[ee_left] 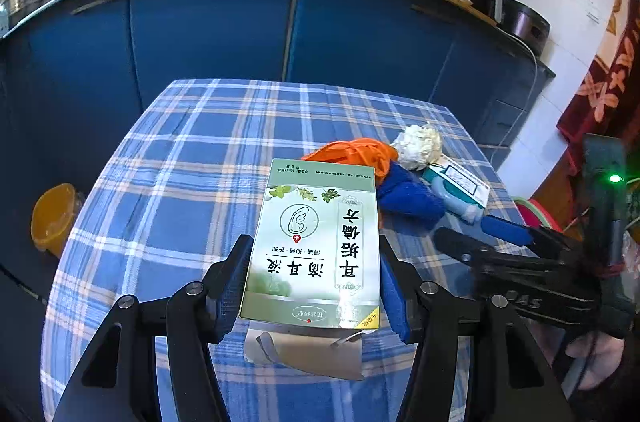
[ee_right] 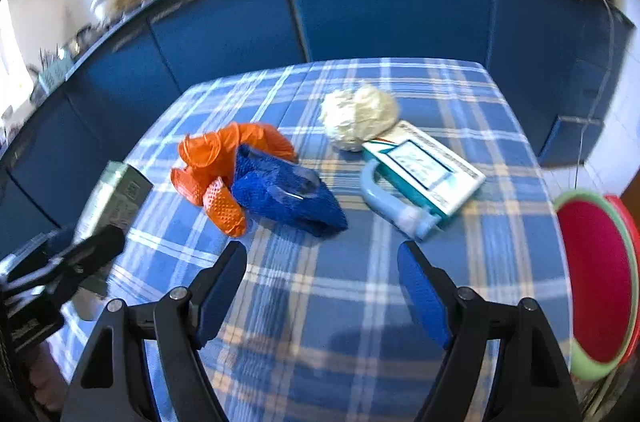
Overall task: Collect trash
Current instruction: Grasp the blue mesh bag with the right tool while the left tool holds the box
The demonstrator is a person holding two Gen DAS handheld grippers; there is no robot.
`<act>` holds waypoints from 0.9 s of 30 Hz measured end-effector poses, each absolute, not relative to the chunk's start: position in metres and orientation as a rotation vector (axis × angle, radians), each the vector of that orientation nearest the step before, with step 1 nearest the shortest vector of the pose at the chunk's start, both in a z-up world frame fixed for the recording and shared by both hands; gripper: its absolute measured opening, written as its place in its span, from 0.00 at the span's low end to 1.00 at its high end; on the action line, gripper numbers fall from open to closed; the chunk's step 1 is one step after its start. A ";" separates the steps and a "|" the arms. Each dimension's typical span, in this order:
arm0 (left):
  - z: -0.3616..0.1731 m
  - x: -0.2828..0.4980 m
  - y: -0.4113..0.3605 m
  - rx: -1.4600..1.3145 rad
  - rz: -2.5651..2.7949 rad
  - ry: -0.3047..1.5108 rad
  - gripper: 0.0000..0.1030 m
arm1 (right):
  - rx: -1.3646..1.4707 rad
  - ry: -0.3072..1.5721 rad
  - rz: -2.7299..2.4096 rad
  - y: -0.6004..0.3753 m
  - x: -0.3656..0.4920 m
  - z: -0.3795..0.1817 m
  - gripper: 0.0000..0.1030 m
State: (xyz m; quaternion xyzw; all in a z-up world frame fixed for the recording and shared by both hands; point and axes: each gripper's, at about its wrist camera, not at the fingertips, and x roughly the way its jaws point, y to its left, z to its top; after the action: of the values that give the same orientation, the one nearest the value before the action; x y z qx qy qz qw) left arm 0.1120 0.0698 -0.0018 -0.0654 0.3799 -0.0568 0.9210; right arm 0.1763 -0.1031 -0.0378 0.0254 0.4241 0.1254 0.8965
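A pale green medicine box (ee_left: 316,246), printed with dark characters and with its torn flap hanging open, is being pinched between the left gripper (ee_left: 316,282) pads above the checked tablecloth (ee_left: 168,182). The right gripper (ee_right: 322,286) is being held spread, empty.

Glossy cardboard box (ee_left: 316,242), woven checked tablecloth (ee_right: 320,302), textured rubber orange glove (ee_right: 216,174), crumpled paper ball (ee_right: 356,118)

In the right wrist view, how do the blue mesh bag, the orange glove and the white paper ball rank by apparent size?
1. blue mesh bag and orange glove: look about alike, unranked.
2. white paper ball: smallest, though it lies farther from the camera, so this is unsure.
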 end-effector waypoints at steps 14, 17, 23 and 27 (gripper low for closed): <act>-0.016 0.126 0.083 -0.141 -0.038 0.808 0.59 | -0.001 0.919 0.286 -0.085 0.207 -0.056 0.41; -0.018 0.127 0.083 -0.138 -0.031 0.810 0.59 | -0.005 0.909 0.284 -0.086 0.204 -0.055 0.24; -0.016 0.126 0.079 -0.132 -0.027 0.809 0.59 | 0.035 0.891 0.294 -0.094 0.197 -0.049 0.06; -0.013 0.123 0.076 -0.129 -0.032 0.805 0.59 | 0.072 0.857 0.289 -0.103 0.186 -0.040 0.05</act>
State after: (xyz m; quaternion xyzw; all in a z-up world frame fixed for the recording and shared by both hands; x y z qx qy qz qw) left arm 0.1229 0.0759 -0.0133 -0.0629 0.3913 -0.0154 0.9180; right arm 0.1860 -0.1026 -0.0397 0.0350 0.4138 0.1398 0.8989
